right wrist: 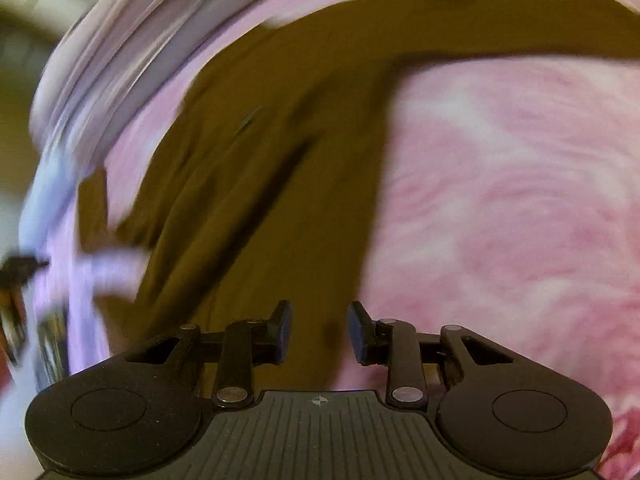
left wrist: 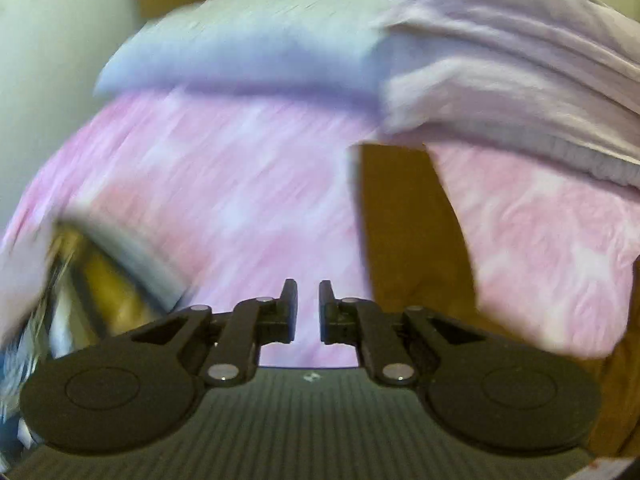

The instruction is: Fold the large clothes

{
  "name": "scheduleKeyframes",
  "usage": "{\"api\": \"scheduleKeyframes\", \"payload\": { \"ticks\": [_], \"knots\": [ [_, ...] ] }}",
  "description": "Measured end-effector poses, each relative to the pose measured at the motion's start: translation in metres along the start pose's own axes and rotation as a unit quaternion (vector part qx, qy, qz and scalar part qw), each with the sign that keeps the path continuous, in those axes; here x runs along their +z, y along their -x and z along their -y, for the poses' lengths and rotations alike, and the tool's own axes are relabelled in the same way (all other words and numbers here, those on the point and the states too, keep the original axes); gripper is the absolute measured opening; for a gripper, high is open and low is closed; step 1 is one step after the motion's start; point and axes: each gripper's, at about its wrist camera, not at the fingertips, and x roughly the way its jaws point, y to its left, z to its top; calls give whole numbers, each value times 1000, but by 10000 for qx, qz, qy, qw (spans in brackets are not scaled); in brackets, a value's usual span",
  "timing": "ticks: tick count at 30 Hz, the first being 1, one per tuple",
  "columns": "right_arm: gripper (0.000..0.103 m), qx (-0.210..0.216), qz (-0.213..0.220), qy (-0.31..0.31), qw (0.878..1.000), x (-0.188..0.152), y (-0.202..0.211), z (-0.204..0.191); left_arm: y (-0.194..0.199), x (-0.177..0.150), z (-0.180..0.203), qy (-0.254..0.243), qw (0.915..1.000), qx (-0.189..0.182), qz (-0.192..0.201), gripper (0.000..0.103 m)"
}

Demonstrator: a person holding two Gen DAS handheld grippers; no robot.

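A brown garment [right wrist: 280, 160] lies creased across a pink tie-dye cloth [right wrist: 520, 180]. My right gripper [right wrist: 320, 332] hovers open just over the brown fabric, with nothing between its fingers. In the left wrist view my left gripper [left wrist: 308, 312] is over the pink cloth [left wrist: 224, 184]. Its jaws stand a narrow gap apart with nothing in them. A strip of the brown garment [left wrist: 400, 220] shows just to the right of it. Both views are smeared by motion.
A pile of lavender-white cloth [left wrist: 500, 60] lies along the far side, also seen top left in the right wrist view [right wrist: 120, 40]. A pale blue pillow-like cloth [left wrist: 248, 48] sits beside it. Blurred clutter [left wrist: 60, 280] sits at the left edge.
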Motion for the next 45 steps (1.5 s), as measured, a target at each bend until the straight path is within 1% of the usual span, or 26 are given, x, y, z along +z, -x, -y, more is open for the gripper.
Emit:
{"api": "scheduleKeyframes", "payload": {
  "ticks": [2, 3, 6, 8, 11, 13, 14, 15, 16, 18, 20, 22, 23, 24, 25, 26, 27, 31, 34, 35, 36, 38, 39, 41, 44, 45],
  "knots": [
    [38, -81, -173, 780, 9968, -18, -11, -31, 14, -36, -19, -54, 9996, -50, -259, 8],
    [43, -144, -202, 1115, 9935, -27, -16, -44, 21, -53, -23, -137, 9990, -173, -382, 12],
    [47, -418, -206, 2039, 9779, -57, -31, -80, 40, -111, -19, -529, 9921, -744, -857, 25],
    [47, -553, -103, 2473, 9673, -70, -41, -94, 52, -141, -6, -843, 9851, -1079, -1041, 27],
    [47, -834, 11, 2975, 9511, -90, -64, -109, 67, -175, 16, -1205, 9742, -1539, -1132, 33],
    [45, -1242, 223, 3283, 9361, -100, -82, -114, 70, -183, 27, -1508, 9681, -1749, -971, 40],
    [40, -1372, 357, 3354, 9314, -106, -84, -116, 72, -185, 35, -1740, 9635, -1854, -838, 46],
    [16, -1327, 478, 3327, 9324, -111, -77, -113, 72, -185, 43, -1965, 9582, -1960, -686, 50],
    [12, -1326, 533, 3216, 9360, -112, -73, -110, 67, -181, 51, -2215, 9522, -2031, -554, 51],
    [12, -1367, 622, 2889, 9455, -109, -65, -104, 62, -175, 65, -2683, 9361, -2248, -346, 54],
    [12, -1436, 783, 2520, 9538, -108, -53, -92, 51, -168, 80, -3097, 9143, -2587, -361, 54],
    [11, -1433, 911, 2073, 9634, -104, -34, -78, 43, -166, 91, -3432, 8915, -2908, -538, 48],
    [11, -1390, 991, 1781, 9691, -101, -27, -70, 37, -166, 96, -3549, 8817, -3037, -662, 41],
    [11, -1337, 1101, 1437, 9743, -98, -16, -60, 33, -164, 97, -3527, 8772, -3165, -770, 34],
    [11, -1281, 1172, 1198, 9775, -95, -8, -54, 30, -164, 96, -3445, 8757, -3278, -844, 29],
    [11, -1218, 1274, 883, 9804, -93, 4, -43, 30, -162, 94, -3333, 8762, -3358, -919, 16],
    [11, -1199, 1370, 596, 9815, -90, 15, -33, 33, -162, 90, -3168, 8790, -3427, -979, 12],
    [10, -856, 1679, -536, 9806, -85, 71, 19, 66, -174, 66, -2325, 8976, -3566, -1146, 11],
    [8, -706, 1860, -897, 9759, -87, 113, 49, 113, -200, 45, -1469, 8959, -3914, -1503, 8],
    [8, -749, 1857, -945, 9752, -86, 125, 56, 128, -211, 44, -1390, 8954, -3923, -1580, 0],
    [7, -786, 1850, -1044, 9740, -88, 135, 66, 143, -225, 43, -1340, 8974, -3868, -1650, 0],
    [5, -687, 1755, -1245, 9742, -93, 150, 85, 162, -253, 38, -1052, 8997, -3810, -1855, 0],
    [0, -725, 1657, -1310, 9747, -97, 154, 95, 168, -267, 37, -937, 9004, -3764, -1971, 0],
    [0, -781, 1413, -1434, 9764, -105, 155, 116, 176, -291, 38, -780, 9021, -3674, -2125, 0],
    [0, -1100, 1094, -1474, 9768, -119, 153, 144, 177, -318, 49, -873, 9028, -3549, -2265, 0],
    [0, -1160, 942, -1519, 9770, -120, 151, 154, 178, -323, 52, -907, 9084, -3398, -2259, 0]
  ]
}}
